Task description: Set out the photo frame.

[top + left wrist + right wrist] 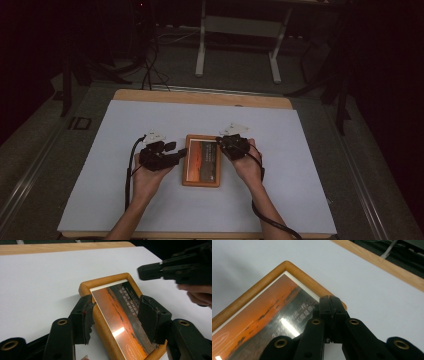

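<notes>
dim room, white-topped desk [125, 165] w/ wood-framed photo [201, 160] flat mid-desk: left tool [116, 315] half open astride its near edge, no squeeze yet, right tool [331, 305] shut, empty, over far corner; next prob. left clamps the frame rail.

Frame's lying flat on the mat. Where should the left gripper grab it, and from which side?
Grip the picture frame by its long wooden rail nearest the left gripper, coming in from that side. Its open jaws already straddle that rounded rail. The glass is slick, and lying flat leaves just the edges to pinch.
</notes>
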